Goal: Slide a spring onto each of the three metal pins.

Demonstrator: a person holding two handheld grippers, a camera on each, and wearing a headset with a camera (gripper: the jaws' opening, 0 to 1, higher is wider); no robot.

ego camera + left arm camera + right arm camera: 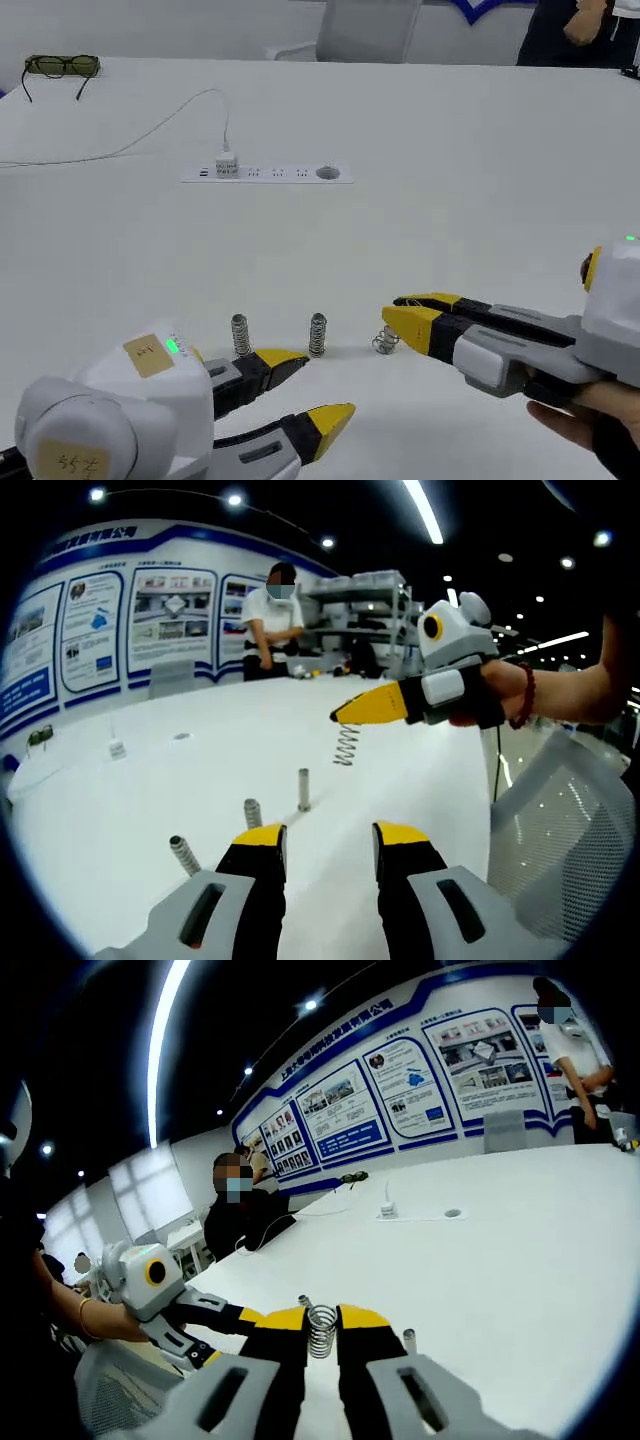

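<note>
Yellow tips of the right gripper [392, 312] pinch the last spring [346, 745]. It hangs just beside the bare pin [303, 788], ready, I think, to go over the top. Two pins [240, 335] wear springs already. The left gripper [330, 835] sits near them, tips apart, holding nothing, out of the way.

White-grey left gripper [320, 385] and right gripper [393, 309], yellow-tipped black jaws.

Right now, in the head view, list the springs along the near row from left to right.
spring on the left pin → spring on the middle pin → loose spring, gripped by the right tongs
</note>
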